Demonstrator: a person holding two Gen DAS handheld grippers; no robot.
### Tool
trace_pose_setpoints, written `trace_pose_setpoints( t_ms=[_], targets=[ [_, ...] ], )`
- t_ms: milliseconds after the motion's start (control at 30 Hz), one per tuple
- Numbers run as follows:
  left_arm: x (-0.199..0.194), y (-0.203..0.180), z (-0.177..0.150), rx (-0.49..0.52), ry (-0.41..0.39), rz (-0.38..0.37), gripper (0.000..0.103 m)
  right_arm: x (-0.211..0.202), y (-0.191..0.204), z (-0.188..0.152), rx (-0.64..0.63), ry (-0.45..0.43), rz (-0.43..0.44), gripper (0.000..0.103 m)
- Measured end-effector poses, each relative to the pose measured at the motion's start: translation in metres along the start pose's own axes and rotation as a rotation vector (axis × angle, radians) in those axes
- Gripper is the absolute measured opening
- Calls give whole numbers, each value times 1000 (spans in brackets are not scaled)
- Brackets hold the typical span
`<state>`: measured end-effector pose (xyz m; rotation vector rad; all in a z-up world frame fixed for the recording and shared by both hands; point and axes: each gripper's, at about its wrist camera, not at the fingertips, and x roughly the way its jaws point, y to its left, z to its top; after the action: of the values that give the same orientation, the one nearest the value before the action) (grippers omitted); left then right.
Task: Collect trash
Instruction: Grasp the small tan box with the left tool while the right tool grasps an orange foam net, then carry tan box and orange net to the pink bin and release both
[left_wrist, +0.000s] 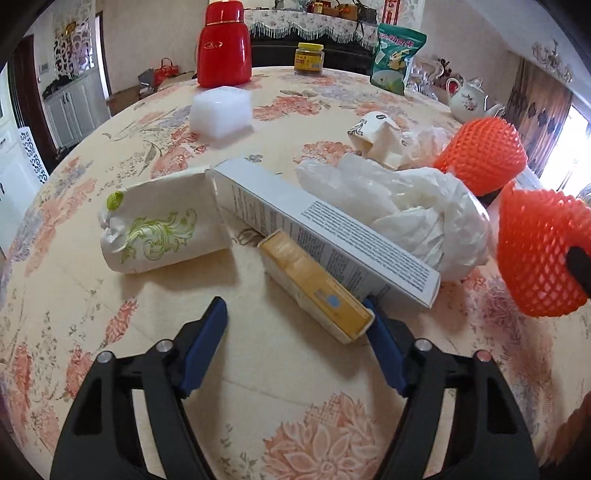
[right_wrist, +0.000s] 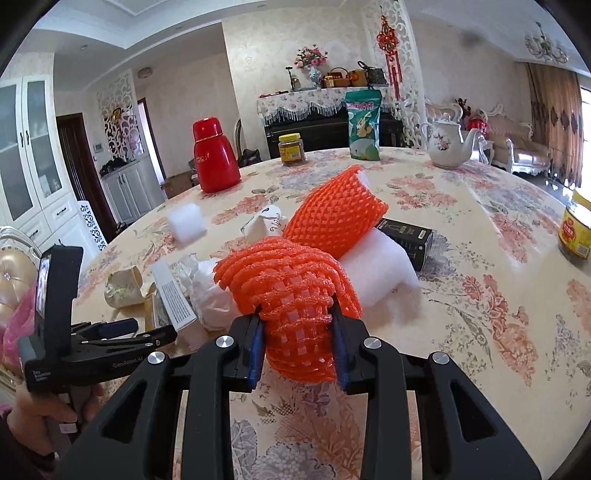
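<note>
Broadly, by size:
Table (left_wrist: 280, 373): round, under a floral cloth; litter lies across its middle, kept goods stand at the far edge.
Kept goods: red flask (left_wrist: 224, 44), green snack bag (left_wrist: 396, 59), yellow-lidded jar (left_wrist: 309, 59), teapot (right_wrist: 446, 142); judged not to be trash.
White plastic bag (left_wrist: 413, 214): crumpled, right of centre, touching the long white carton (left_wrist: 321, 232).
Long white carton: lies slantwise, its near end just beside the left gripper's right finger.
Crushed paper cup (left_wrist: 162, 229): on its side, left of the carton; a second crumpled cup (left_wrist: 376, 138) lies farther off.
Orange foam net (right_wrist: 295, 314): pinched between the pads of the right gripper (right_wrist: 297, 345), lifted near the table's edge; a second net (right_wrist: 332, 214) rests on a white foam block (right_wrist: 376, 266).
Yellow box (left_wrist: 317, 286): small, against the carton, its near end between the fingers.
Left gripper (left_wrist: 295, 317): spread wide, holding nothing, low over the cloth.
Risk, left: closing here may catch both box and carton, since they touch, and one may skid away.
Risk, right: the net is soft and springy; a slack squeeze could let it slip out.
</note>
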<state>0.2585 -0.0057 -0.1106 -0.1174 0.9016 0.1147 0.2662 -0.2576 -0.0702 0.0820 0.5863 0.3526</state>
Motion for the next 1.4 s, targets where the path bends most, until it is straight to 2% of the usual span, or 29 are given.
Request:
trace_pose_setpoints(
  t_ms=[67,133,167,200,300,667,900,1133,1400],
  targets=[
    [-2,3,-1,21,-3,20,49,0,1,0,0,3,8,31],
    [-4,9,-1,23,-8,7,35,0,4,-1,-10,-1,13,31],
    [-6,12,-2,23,-10,-1,21,-1,6,-1,-20,-4,17,31],
    [-6,15,-3,22,-10,-12,17,-2,8,-2,-29,-10,20,31],
    [-16,21,-8,10,-43,-48,15,-4,11,-2,-38,-16,30,30],
    [-69,22,-28,46,-170,-77,15,-11,17,-4,-51,-46,50,30],
    [-103,23,-42,67,-277,-92,15,-13,27,-7,-62,-52,95,30],
    [-133,27,-58,63,-349,-142,15,-31,59,-11,-106,-97,173,30],
    [-173,48,-72,53,-470,-127,15,-49,103,-16,-148,-128,230,30]
  ],
)
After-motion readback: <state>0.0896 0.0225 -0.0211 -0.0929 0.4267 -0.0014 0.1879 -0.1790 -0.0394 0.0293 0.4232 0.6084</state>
